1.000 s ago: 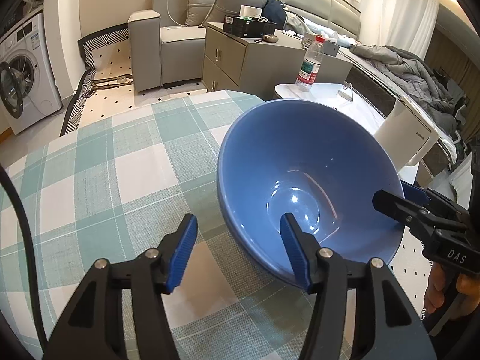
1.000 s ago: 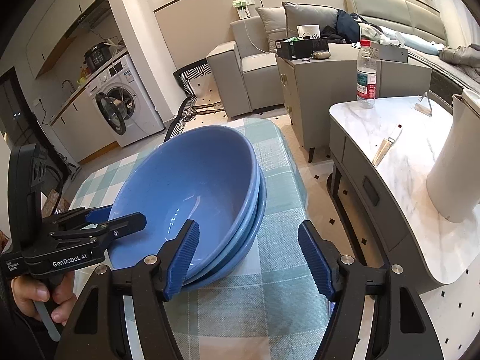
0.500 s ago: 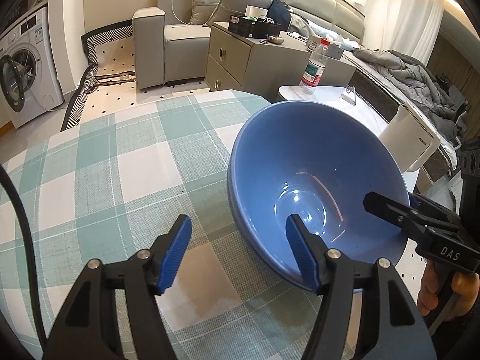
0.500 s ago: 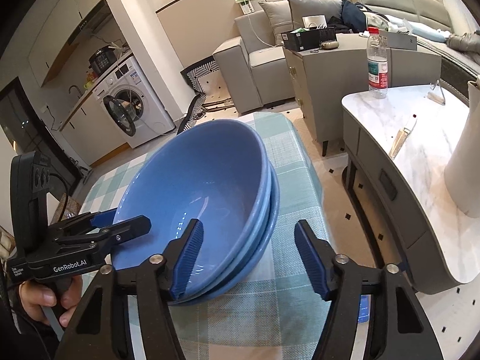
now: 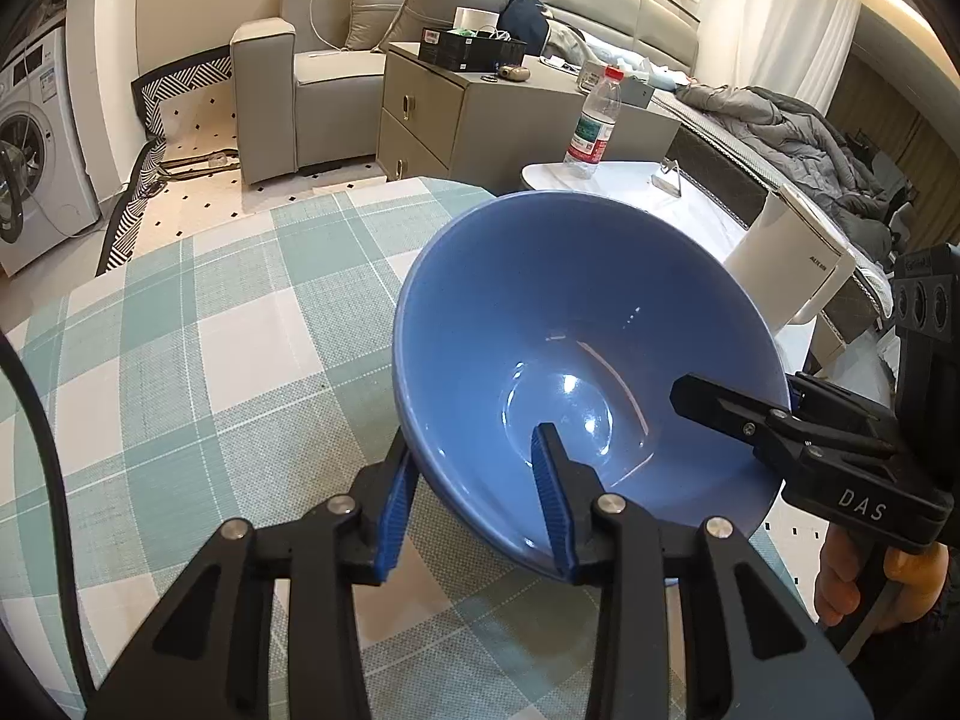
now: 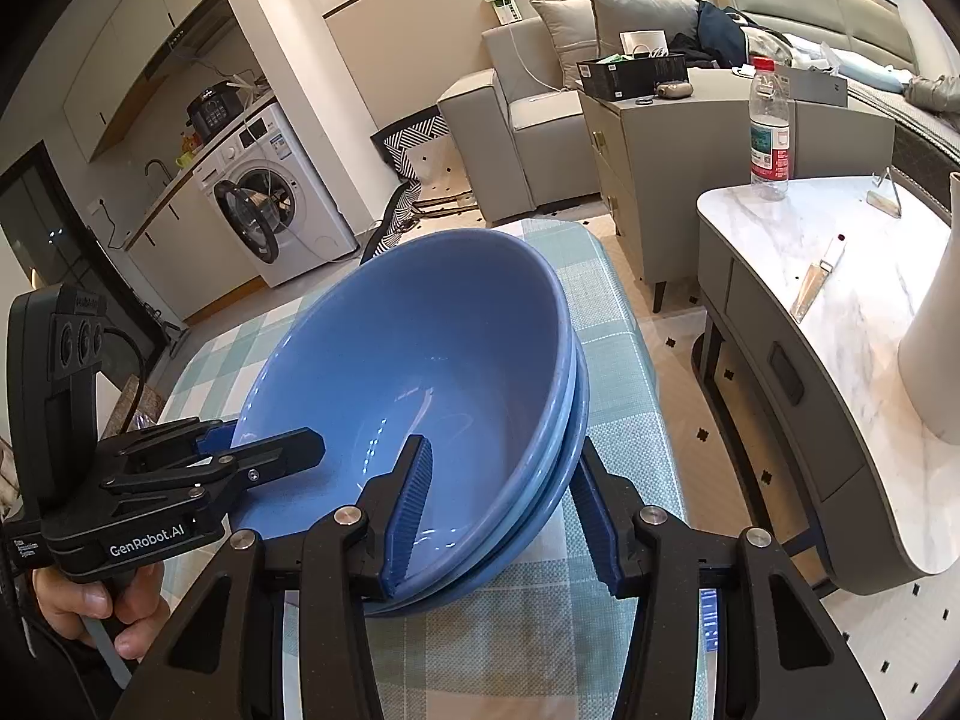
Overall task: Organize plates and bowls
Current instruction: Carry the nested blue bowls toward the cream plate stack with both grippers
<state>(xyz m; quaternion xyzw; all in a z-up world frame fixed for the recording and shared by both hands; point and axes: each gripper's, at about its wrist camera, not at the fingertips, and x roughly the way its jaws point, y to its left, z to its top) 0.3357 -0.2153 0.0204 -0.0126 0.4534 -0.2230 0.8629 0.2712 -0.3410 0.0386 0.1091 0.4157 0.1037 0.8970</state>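
two blue bowls beside water bottle

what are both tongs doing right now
Left tongs: closing on the blue bowl stack's near rim.
Right tongs: closing on the stack's opposite rim.

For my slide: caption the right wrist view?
Both grippers closing on opposite rims of stacked blue bowls on checked table.

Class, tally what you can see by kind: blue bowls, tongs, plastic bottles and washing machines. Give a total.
Blue bowls, stacked: 2
Tongs, both closing with the bowl rims between them: 2
Plastic bottles: 1
Washing machines: 1
Total: 6
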